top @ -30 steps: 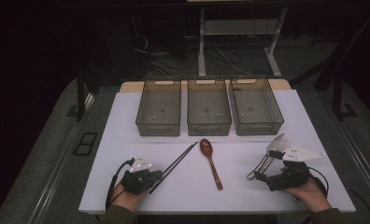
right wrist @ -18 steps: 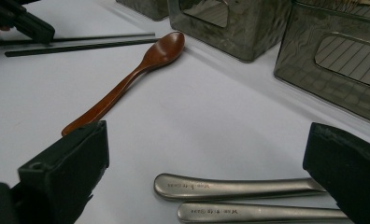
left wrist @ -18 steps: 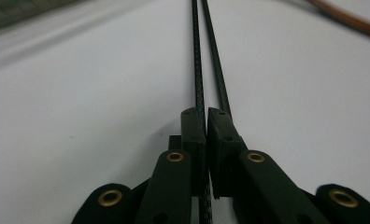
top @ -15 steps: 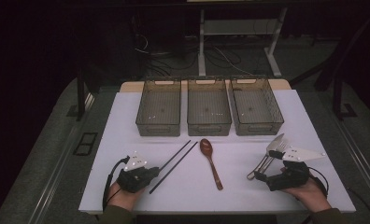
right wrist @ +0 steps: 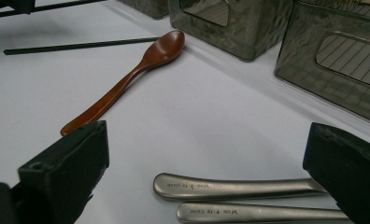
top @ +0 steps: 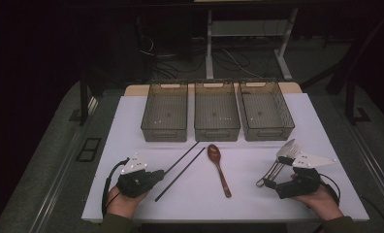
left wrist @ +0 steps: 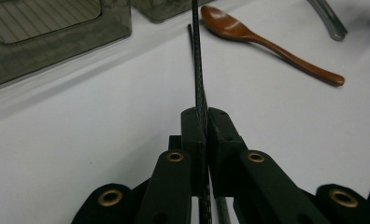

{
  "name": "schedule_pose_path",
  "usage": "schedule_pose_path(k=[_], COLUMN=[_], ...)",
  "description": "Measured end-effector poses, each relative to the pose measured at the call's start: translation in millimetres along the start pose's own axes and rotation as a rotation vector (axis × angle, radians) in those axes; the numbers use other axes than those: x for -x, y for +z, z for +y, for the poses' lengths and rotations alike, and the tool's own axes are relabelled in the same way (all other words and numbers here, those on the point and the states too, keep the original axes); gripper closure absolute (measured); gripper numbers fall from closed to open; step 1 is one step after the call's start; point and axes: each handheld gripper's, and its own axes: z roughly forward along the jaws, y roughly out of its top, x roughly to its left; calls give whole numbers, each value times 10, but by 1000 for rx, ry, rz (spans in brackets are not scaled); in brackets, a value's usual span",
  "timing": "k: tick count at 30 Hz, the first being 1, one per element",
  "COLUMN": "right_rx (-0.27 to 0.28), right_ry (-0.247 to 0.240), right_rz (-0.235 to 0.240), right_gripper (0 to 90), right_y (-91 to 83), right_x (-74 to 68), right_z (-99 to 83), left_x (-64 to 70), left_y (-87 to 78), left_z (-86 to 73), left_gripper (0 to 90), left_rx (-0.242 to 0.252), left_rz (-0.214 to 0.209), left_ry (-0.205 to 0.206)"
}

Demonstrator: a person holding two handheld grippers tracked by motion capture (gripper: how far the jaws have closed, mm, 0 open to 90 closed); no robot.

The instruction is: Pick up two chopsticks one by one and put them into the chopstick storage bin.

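Dark floor and a tangle of cables under a white-legged stand fill the top of the high view; below them a white worktop (top: 132, 126) carries everything, its far edge showing a strip of pale wood behind three smoky, see-through bins (top: 217, 110) set side by side.

Left tool (top: 153, 175) sits at the lower left of the high view, its jaws pressed together on one black chopstick (top: 183, 157); in the left gripper view that stick runs straight up the middle of the frame from between the jaws, thin, matte black, faintly textured like woven fibre. Its long axis runs diagonally in the high view, from the lower left up toward the gap between the left and middle bins; the far tip points at the bins. A second black chopstick (top: 180, 174) lies on the worktop just beside it, nearly parallel, its near end lower in the frame.

Just right of the sticks lies a brown wooden spoon (top: 218, 168), bowl toward the bins, handle toward the person.

Right tool (top: 273, 184) rests at the lower right, jaws wide apart; between them in the right gripper view lie two metal handles (right wrist: 239, 186) with small lettering, not gripped.
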Motion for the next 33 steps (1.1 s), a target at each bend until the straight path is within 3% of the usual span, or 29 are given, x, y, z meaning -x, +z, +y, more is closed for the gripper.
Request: schedule_pose_path(k=[33], right_rx=[10], right_ry=[20], right_rz=[5], right_gripper=[0], right_y=[-1], right_x=[22], right_z=[-4], left_x=[-256], left_y=[-137], left_z=[440], left_gripper=[852], left_rx=[163], left_rz=[21], left_ry=[6])
